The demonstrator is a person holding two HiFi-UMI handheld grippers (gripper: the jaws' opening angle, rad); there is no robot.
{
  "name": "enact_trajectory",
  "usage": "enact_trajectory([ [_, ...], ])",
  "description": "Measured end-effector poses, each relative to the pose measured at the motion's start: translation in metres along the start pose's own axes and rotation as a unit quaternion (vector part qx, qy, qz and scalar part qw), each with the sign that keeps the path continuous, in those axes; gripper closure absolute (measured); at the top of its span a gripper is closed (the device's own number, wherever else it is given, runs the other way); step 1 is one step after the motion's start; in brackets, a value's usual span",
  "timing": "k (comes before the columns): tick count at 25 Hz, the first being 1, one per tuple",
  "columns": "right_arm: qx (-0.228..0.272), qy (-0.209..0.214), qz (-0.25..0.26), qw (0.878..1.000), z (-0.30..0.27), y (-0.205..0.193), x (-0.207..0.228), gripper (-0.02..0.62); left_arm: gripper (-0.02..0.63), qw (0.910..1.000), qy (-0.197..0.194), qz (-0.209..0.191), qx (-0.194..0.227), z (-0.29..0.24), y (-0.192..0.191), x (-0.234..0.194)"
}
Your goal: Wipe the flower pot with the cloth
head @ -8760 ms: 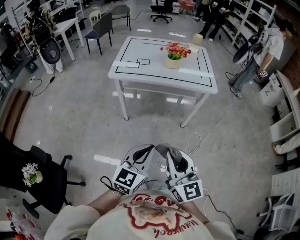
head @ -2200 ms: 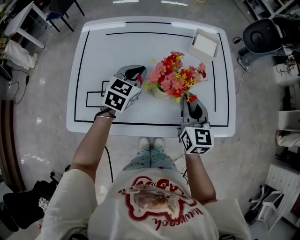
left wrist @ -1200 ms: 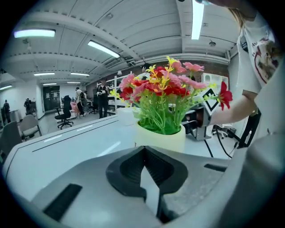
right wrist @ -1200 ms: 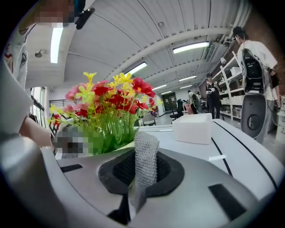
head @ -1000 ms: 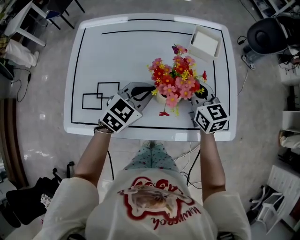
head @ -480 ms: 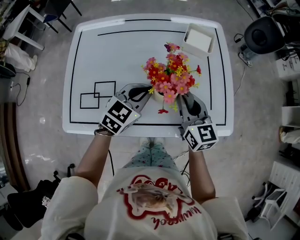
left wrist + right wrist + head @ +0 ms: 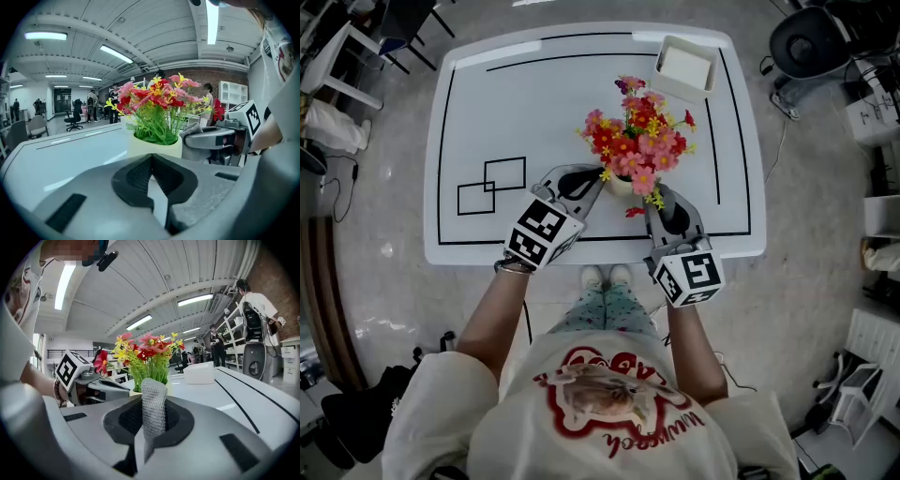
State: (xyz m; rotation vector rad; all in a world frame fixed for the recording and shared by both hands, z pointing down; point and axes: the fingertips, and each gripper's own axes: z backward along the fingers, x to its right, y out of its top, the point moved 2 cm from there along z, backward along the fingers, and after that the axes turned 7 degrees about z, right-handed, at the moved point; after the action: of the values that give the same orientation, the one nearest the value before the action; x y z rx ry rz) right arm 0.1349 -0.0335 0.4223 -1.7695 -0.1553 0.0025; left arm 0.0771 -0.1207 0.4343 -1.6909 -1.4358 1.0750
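A cream flower pot [image 7: 621, 184] with red, pink and yellow flowers [image 7: 636, 139] stands on the white table [image 7: 487, 103], near its front edge. My left gripper [image 7: 592, 182] is shut with nothing in it, its tips close against the pot's left side. In the left gripper view the pot [image 7: 154, 146] rises just beyond the left gripper [image 7: 151, 158]. My right gripper [image 7: 660, 199] is at the pot's front right. It is shut on a grey mesh cloth [image 7: 153, 411], which stands up between the jaws of the right gripper [image 7: 151, 401].
A white rectangular box [image 7: 682, 67] sits at the table's back right corner. Black outline squares [image 7: 492, 185] are marked on the table at the left. Office chairs, shelves and people fill the room beyond the table.
The right gripper with the cloth has swung in from the pot's right side to its front right. The left gripper has stayed at the pot's left side.
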Motion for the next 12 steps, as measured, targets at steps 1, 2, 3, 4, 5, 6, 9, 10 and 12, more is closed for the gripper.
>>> enact_trajectory([
  [1,0.001,0.001,-0.003,1.0,0.0,0.001,-0.003,0.571,0.604,1.0,0.002,-0.002,0.0,0.0,0.0,0.001],
  [2,0.002,0.004,-0.004,1.0,0.0,0.001,-0.007,0.571,0.604,1.0,0.002,-0.004,0.001,-0.001,0.0,0.003],
  [3,0.003,0.007,-0.002,1.0,-0.001,0.001,-0.012,0.571,0.604,1.0,0.001,-0.005,0.001,-0.001,0.0,0.004],
  [4,0.002,0.011,0.002,1.0,-0.001,0.0,-0.017,0.571,0.604,1.0,-0.002,-0.004,0.0,-0.001,-0.001,0.006],
  [5,0.001,0.015,0.006,1.0,-0.002,0.0,-0.021,0.571,0.604,1.0,-0.005,-0.004,-0.001,-0.002,-0.002,0.008],
  [6,0.0,0.018,0.009,1.0,-0.002,0.0,-0.025,0.571,0.604,1.0,-0.007,-0.004,-0.002,-0.002,-0.002,0.009],
  [9,0.001,0.021,0.007,1.0,-0.005,0.001,-0.034,0.571,0.604,0.9999,-0.01,-0.005,-0.002,-0.003,-0.002,0.015],
  [10,0.002,0.023,0.007,1.0,-0.006,0.002,-0.037,0.571,0.604,0.9999,-0.012,-0.005,-0.002,-0.004,-0.002,0.017],
  [12,0.002,0.031,0.009,0.999,-0.01,0.003,-0.044,0.571,0.604,0.9998,-0.018,-0.009,-0.002,-0.005,-0.002,0.021],
])
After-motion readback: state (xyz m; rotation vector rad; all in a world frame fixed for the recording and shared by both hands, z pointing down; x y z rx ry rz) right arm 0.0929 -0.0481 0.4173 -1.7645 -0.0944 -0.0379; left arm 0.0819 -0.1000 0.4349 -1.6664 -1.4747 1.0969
